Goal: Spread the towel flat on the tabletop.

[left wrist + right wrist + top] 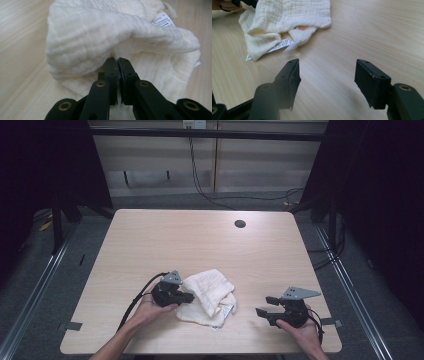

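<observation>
Pale wood-grain laminate covers the table (200, 240), a rounded rectangle with a small dark cable hole (240, 224) near its far edge; grey floor and dark curtains surround it.

Near the front edge, a little left of centre, lies a cream cloth (210, 297), soft and crinkled like waffle-weave muslin. It is loosely folded over itself into a rumpled, roughly oblong heap, the upper layer bulging in a rounded fold. In the high view its long axis runs slantwise, from the near right up toward the far left. A white printed care label (280, 45) pokes out at the edge nearer the right hand, along with a short loose flap.

The left tongs (118, 62) are pressed together on the cloth, pinching a fold of the upper layer at the heap's left side; the fabric puckers right at the black tips. They point across toward the right, held in the person's left hand (150, 307).

The right tongs (327, 72) stand spread wide, with bare table between their flat black pads. They sit well apart from the cloth, aimed toward it, held in the right hand (302, 330).
</observation>
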`<state>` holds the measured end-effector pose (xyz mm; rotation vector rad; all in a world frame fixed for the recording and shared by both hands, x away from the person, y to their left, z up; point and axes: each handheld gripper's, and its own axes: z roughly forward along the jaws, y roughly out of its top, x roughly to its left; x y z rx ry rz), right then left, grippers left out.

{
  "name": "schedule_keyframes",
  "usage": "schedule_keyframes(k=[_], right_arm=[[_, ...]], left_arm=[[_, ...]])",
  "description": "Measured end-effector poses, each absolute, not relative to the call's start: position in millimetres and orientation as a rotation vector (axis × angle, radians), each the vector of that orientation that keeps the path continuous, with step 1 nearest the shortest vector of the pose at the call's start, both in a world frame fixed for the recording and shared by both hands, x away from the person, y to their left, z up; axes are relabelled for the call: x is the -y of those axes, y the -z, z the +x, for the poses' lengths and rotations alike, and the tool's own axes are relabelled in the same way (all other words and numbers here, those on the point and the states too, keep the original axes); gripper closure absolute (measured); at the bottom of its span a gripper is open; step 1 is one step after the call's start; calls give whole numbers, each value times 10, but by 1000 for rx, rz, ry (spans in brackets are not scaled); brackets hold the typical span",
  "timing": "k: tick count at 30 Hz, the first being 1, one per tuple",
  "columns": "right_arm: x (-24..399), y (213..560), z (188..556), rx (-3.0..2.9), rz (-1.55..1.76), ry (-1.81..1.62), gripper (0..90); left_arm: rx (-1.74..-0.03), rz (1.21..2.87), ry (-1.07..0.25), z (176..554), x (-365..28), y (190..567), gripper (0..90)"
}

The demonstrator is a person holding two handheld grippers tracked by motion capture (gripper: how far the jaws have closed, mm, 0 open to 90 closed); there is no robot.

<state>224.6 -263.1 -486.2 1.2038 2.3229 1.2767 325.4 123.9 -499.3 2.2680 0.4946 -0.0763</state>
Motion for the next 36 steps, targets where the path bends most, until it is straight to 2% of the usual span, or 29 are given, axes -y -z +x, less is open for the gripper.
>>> schedule_keyframes(k=[6, 9, 11, 17, 19, 21, 22, 23, 28, 30, 36], right_arm=[[2625, 4869, 2245, -2331, 1209, -1286, 364], [2609, 4882, 2291, -2350, 1200, -1266, 365], [2603, 4859, 2305, -2376, 1206, -1298, 448], [2533, 4818, 2300, -2430, 1153, -1310, 489], [2476, 4779, 2333, -2441, 1121, -1317, 562], [2425, 4763, 2397, -2436, 1094, -1314, 630], [2395, 4763, 2441, -2436, 1079, -1312, 647], [2360, 4766, 2482, -2430, 1072, -1296, 664], [2180, 4779, 2701, -2487, 1007, -1305, 674], [2102, 4789, 2792, -2531, 985, -1303, 665], [1902, 4936, 2978, -2631, 912, -1295, 668]], left_arm=[[-461, 2308, 75, 3213, -1263, 4955, 834], [-494, 2308, 53, 3254, -1354, 4940, 780], [-509, 2296, 54, 3275, -1383, 4917, 726], [-530, 2252, 42, 3302, -1387, 4816, 646], [-533, 2243, 50, 3282, -1378, 4789, 622], [-558, 2253, 55, 3255, -1380, 4753, 540], [-585, 2252, 65, 3209, -1403, 4727, 529], [-592, 2257, 34, 3172, -1422, 4721, 541], [-558, 2224, 55, 3017, -1523, 4755, 592], [-508, 2245, 102, 2983, -1516, 4799, 622], [-496, 2312, 85, 3014, -1441, 4938, 653]])
